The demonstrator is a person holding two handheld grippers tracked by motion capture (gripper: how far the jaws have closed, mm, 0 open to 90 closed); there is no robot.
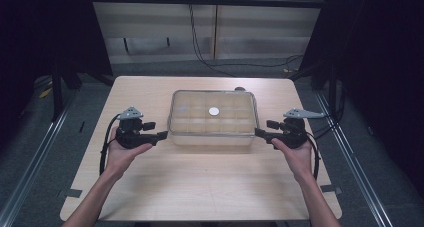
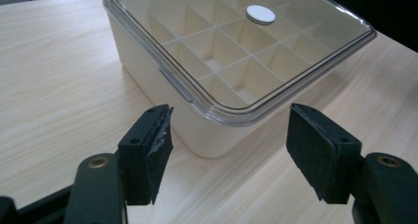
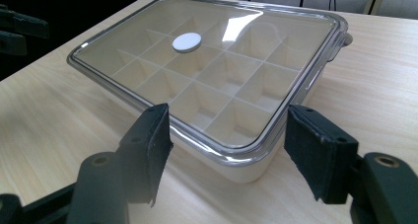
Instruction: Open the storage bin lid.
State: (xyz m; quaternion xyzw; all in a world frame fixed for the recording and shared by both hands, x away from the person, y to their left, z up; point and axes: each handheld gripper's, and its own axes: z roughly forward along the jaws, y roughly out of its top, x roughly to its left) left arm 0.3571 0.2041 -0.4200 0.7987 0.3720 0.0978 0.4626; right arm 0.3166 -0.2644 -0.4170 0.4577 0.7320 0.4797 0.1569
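A pale wooden table (image 1: pixel 200 187) is flanked by dark curtains, with a lidded compartment box (image 1: pixel 212 118) set at its middle — a small white disc (image 1: pixel 214 111) resting on the clear lid. The left gripper (image 1: pixel 161 135) is held just beside the box's left end, the right gripper (image 1: pixel 260 132) just beside its right end — both sets of jaws spread wide, nothing gripped, each aimed at a near corner of the box.

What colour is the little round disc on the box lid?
White disc, clearest in the left gripper view.
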